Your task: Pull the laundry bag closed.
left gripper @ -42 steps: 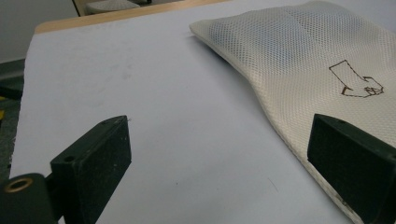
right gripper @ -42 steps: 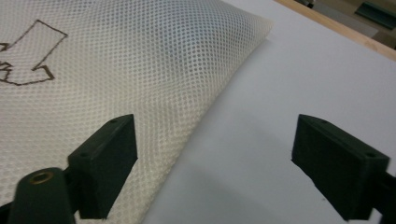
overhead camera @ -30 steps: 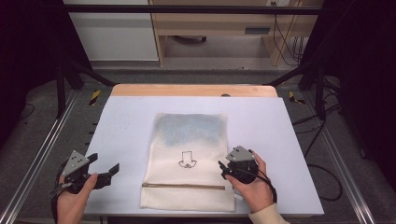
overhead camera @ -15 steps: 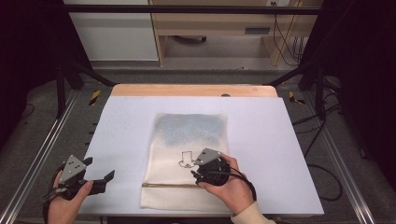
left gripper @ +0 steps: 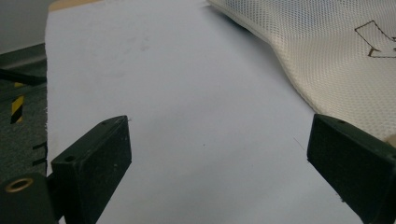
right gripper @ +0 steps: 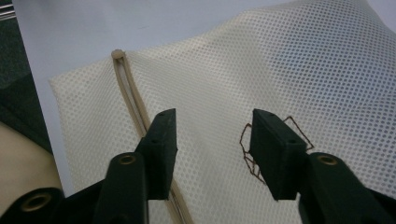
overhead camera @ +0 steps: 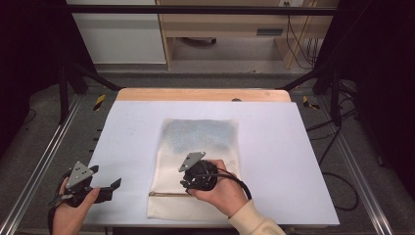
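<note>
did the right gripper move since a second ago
Yes. The right gripper has gone leftward from the mesh bag's right edge to above its middle, near the zipper; its jaws have been closing, gripping nothing.

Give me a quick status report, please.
Right gripper above mesh bag, jaws closing, nothing gripped. Left gripper open, beside bag. Nothing in the way.

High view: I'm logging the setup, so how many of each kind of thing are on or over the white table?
Mesh bag: 1
Tools: 2, the left tool and the right tool
Total: 3, all over the table.
</note>
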